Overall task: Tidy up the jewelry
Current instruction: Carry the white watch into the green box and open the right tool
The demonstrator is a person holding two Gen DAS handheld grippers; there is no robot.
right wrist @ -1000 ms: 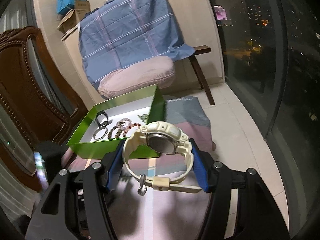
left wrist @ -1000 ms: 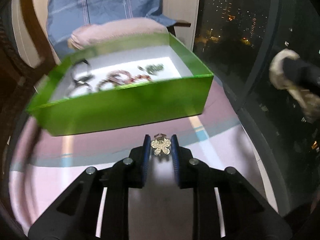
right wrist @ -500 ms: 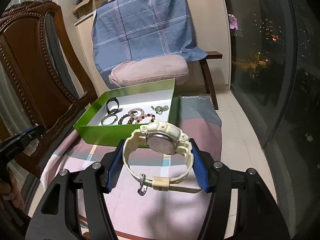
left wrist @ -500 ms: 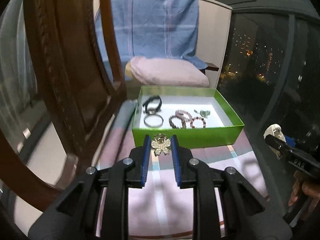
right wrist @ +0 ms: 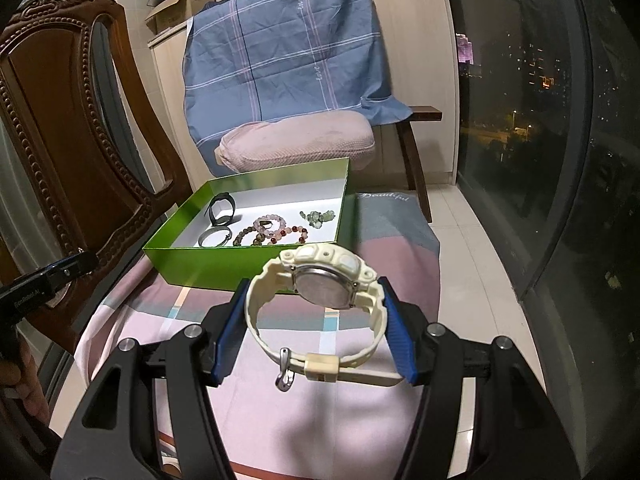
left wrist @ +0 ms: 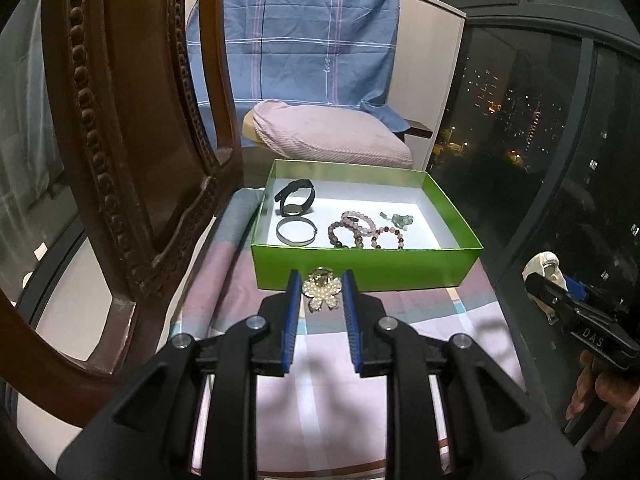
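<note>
A green box with a white floor stands on the cloth-covered seat; in it lie a black watch, a metal bangle, bead bracelets and a small green piece. My left gripper is shut on a pearl flower brooch, held just in front of the box's near wall. In the right wrist view the box lies ahead to the left, and my right gripper is shut on a cream wristwatch, its strap pressed between the blue pads.
A carved wooden chair back rises close on the left. Behind the box are a pink cushion and a blue checked cloth over a bench. Dark window glass runs along the right. The pink striped cover spreads under both grippers.
The left gripper pulled back and rose from the box with the brooch, so the chair back now fills its left side. The right gripper swung slightly, still gripping the watch.
</note>
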